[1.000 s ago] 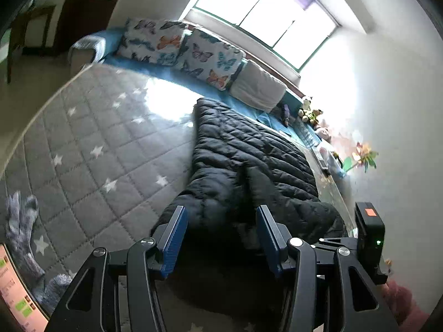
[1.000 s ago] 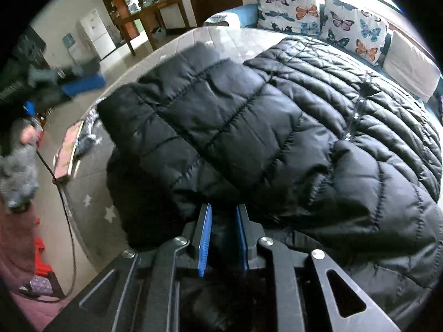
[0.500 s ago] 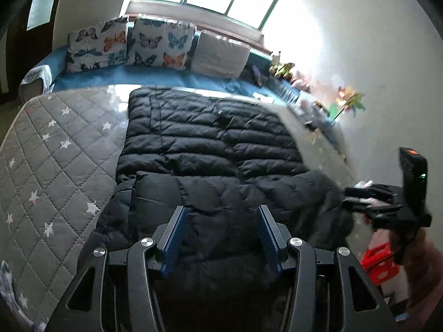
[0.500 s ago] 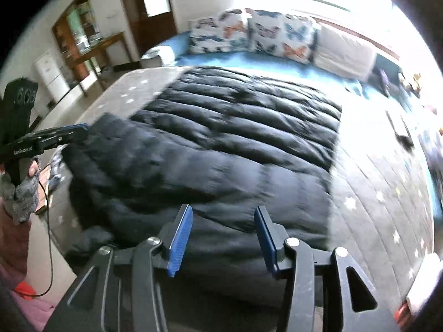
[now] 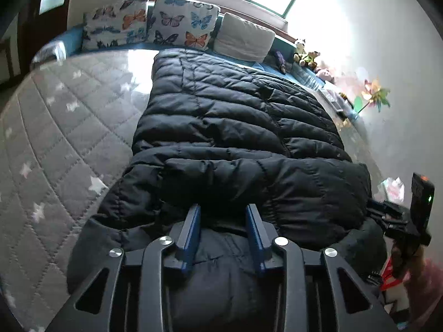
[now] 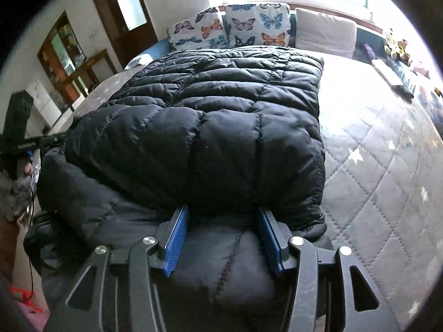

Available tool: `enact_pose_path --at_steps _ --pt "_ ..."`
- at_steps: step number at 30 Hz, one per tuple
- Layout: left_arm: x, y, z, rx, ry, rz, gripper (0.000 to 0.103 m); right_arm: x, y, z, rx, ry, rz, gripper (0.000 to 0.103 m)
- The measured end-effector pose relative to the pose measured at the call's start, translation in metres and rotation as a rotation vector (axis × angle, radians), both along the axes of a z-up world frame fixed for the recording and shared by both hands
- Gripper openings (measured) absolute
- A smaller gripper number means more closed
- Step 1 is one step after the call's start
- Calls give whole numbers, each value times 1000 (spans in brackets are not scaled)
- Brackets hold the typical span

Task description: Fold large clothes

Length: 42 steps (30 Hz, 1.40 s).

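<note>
Both tongs are matte black frames with triangular cut-outs and round silver screw heads, each finger lined with a ribbed blue pad. In the left wrist view, the left tongs (image 5: 223,215) fill the 6 o'clock edge; at 3 o'clock the right tongs (image 5: 387,215) carry a black box with an orange patch and green light. In the right wrist view the left hand (image 6: 22,171) at 9 o'clock seems to wear a grey glove.

A puffer coat (image 5: 238,127) is being spread lengthwise on a quilted mattress (image 5: 63,127), its near part folded over onto itself. Behind its far end, butterfly pillows (image 5: 182,22) are being propped side by side, with a plain pillow (image 5: 243,38) to their right. Soft toys (image 5: 306,52) are being lined along the wall edge, right of the pillows. A cabinet (image 6: 66,55) is being seen beyond the mattress's left side.
</note>
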State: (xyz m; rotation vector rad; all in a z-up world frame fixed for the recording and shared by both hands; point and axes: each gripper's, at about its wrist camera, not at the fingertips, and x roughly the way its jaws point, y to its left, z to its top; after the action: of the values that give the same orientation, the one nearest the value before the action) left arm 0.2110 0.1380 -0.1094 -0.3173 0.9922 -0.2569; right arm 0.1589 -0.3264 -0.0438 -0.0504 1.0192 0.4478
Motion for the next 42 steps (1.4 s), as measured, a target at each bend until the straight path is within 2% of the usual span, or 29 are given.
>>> enact_pose_path --at_steps 4,8,11,15,17,18,22,25,28,30,33,36,38,40,42 --pt "2 9 1 -46 10 -9 35 2 -2 7 -34 12 37 55" --pt "0 2 21 10 13 -15 35 5 3 36 -44 -2 53 55" --pt "-5 -15 51 70 -46 -34 35 9 16 59 -34 -42 87 56" --pt "-5 -47 72 28 -98 -133 42 24 49 61 -46 -40 142 56" --pt "0 -64 67 23 -79 -182 42 33 67 51 -50 -22 166 56" --pt "6 -73 59 44 -60 -205 42 35 74 46 -52 -13 170 56" --pt "16 -81 22 130 -10 -214 42 36 85 15 -103 22 169 58" --pt "15 -78 0 125 -15 -216 42 37 78 -2 -75 54 149 58" --pt "12 -81 2 147 -15 -220 42 29 82 3 -119 21 165 58" --pt "6 -78 13 153 -16 -220 42 21 82 16 -148 6 177 58" --pt "-12 -74 36 188 -75 -232 43 4 71 40 -155 -12 201 58" --pt "-28 -64 49 226 -115 -229 54 -14 59 51 -193 -26 216 58" --pt "-32 -55 44 241 -96 -215 55 -20 53 48 -209 -17 209 58" --pt "-34 -49 30 234 -55 -215 54 -24 45 34 -197 13 199 58" --pt "-39 -48 16 229 -53 -216 55 -25 43 19 -172 25 189 58"
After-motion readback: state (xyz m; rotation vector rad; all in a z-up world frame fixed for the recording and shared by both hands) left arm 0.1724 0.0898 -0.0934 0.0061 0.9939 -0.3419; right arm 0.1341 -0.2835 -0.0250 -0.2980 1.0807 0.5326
